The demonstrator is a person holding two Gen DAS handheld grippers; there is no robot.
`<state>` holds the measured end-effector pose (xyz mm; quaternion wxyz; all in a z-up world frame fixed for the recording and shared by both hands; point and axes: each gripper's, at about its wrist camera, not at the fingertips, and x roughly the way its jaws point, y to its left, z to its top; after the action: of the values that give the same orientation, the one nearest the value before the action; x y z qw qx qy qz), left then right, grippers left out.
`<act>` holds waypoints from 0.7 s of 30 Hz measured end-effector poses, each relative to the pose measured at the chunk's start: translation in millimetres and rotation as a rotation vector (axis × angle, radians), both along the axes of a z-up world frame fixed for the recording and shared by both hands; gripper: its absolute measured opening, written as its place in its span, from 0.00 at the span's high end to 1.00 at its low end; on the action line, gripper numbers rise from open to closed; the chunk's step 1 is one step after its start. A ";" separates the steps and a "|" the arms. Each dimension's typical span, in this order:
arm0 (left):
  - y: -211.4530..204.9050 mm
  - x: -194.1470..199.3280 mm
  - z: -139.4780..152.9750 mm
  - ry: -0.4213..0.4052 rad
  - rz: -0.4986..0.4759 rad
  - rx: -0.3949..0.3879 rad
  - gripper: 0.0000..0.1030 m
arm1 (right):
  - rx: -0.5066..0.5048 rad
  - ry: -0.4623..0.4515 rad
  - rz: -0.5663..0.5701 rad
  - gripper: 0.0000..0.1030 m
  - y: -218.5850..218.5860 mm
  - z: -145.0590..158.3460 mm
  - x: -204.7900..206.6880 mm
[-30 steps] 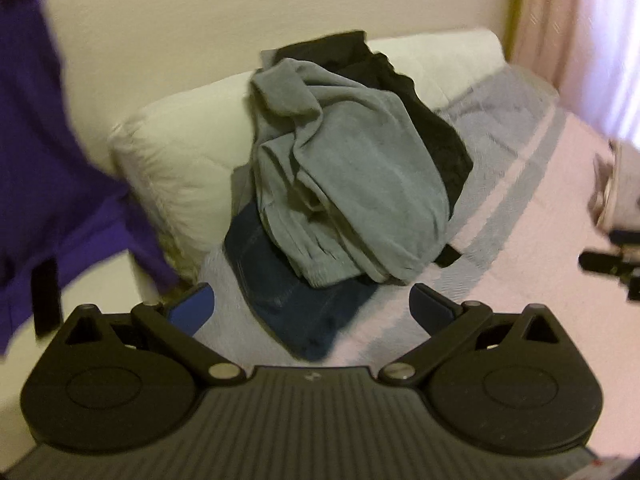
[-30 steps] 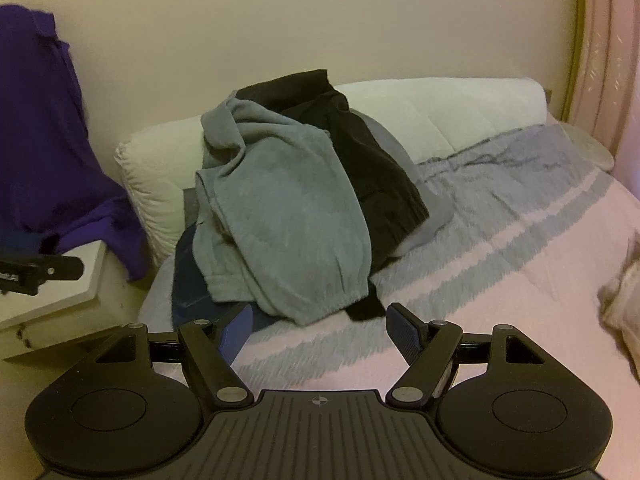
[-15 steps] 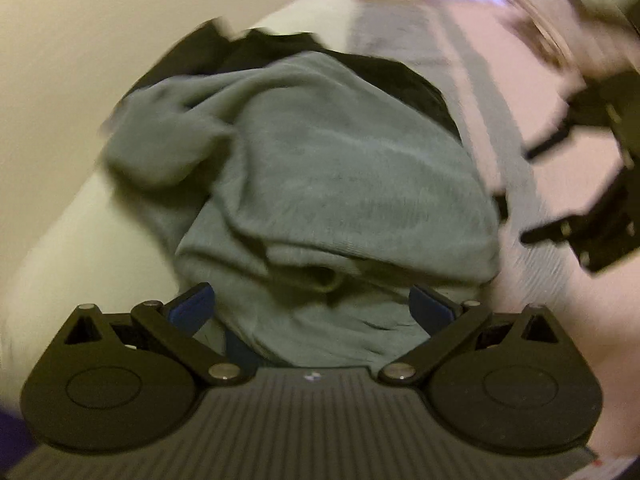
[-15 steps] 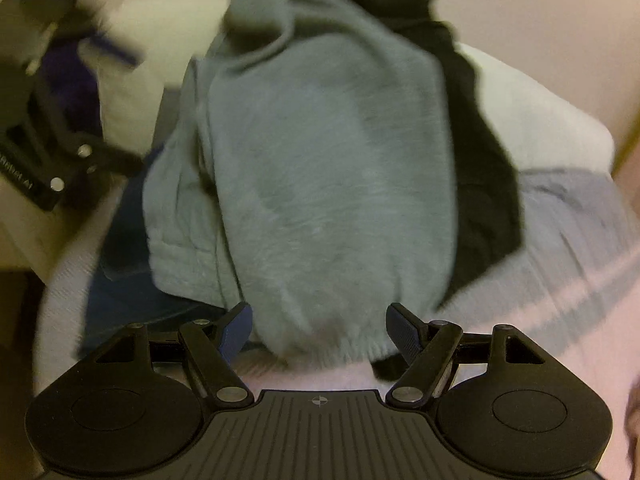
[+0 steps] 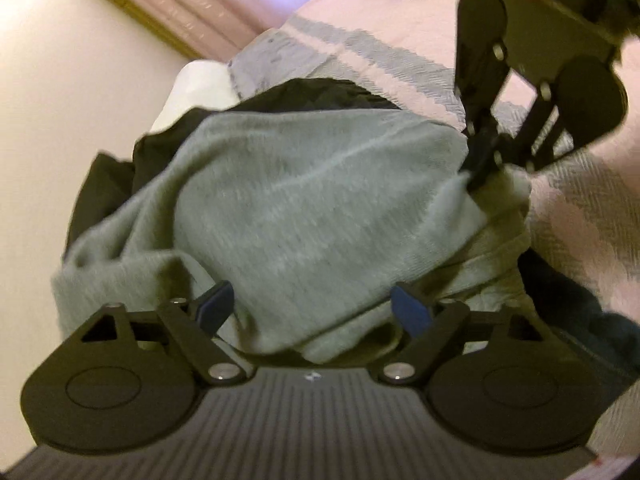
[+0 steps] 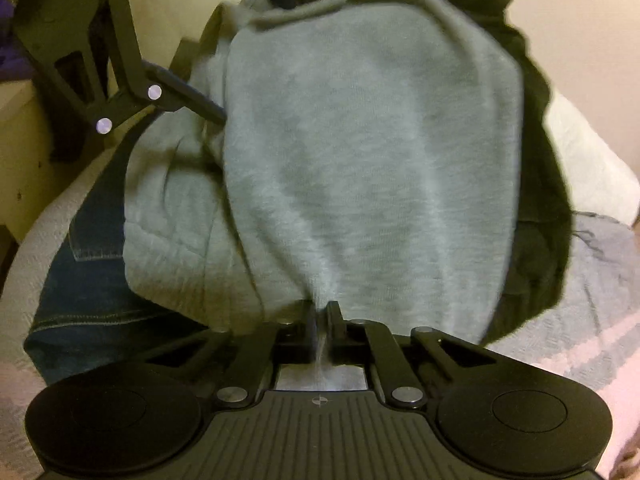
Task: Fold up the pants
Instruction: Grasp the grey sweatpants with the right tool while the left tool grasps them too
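So far, hardly any of the folding is done: the grey sweatpants lie crumpled on top of a heap of clothes at the head of the bed, draped over a black garment and a pair of blue jeans, with a white pillow behind the heap. Judging by that, the work is at its very first step, getting the pants out of the heap. The right tool is clenched on the near hem of the grey cloth, a thin pinch of fabric showing between its closed fingers; the left wrist view confirms it, with that tool biting into the cloth edge on the far side of the heap. The left tool is released, its blue-padded fingers spread wide with a bulge of grey fabric sitting between them, pressed close but not gripped. From the right wrist view the left tool reaches in at the upper part of the pants, one finger beside a fold. Everything remains to be done: a second hold, lifting the pants clear of the other garments, spreading them flat on the striped pink and grey bedspread, laying leg on leg, and then folding them down. No crease or tidy fold is visible anywhere yet.
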<state>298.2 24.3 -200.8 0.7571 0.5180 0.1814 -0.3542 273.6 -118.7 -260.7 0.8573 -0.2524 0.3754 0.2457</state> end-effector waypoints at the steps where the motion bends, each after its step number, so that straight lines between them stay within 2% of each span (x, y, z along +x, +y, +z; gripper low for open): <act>1: -0.6 -0.2 2.6 -0.016 -0.018 0.025 0.28 | 0.016 -0.008 -0.024 1.00 -7.0 7.9 -0.2; 3: -3.6 0.4 9.7 -0.006 -0.040 0.042 0.35 | 0.043 -0.034 -0.070 1.00 -20.9 25.0 0.0; 5: -6.5 1.1 16.2 0.007 -0.054 0.052 0.54 | 0.077 -0.052 -0.113 1.00 -34.2 45.0 -2.4; 8: -17.4 1.8 23.2 0.019 -0.073 0.059 0.73 | 0.103 -0.081 -0.149 1.00 -44.8 67.4 -4.0; 10: -25.7 -1.3 25.6 0.015 -0.093 0.066 0.83 | 0.120 -0.100 -0.177 1.00 -45.9 80.3 -5.9; 13: -34.4 -6.1 33.5 0.006 -0.100 0.054 0.90 | 0.161 -0.116 -0.226 1.00 -47.4 93.4 -12.0; 18: -46.7 -10.8 54.1 0.022 -0.111 0.007 0.91 | 0.181 -0.166 -0.279 1.00 -60.2 124.0 -31.6; 21: -63.6 -19.5 80.8 0.017 -0.124 -0.038 0.92 | 0.211 -0.189 -0.330 1.00 -80.6 154.4 -45.1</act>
<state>278.7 -39.3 -119.9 0.7419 0.5107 0.1487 -0.4082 228.4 -199.3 -106.3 0.9390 -0.1185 0.3017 0.1153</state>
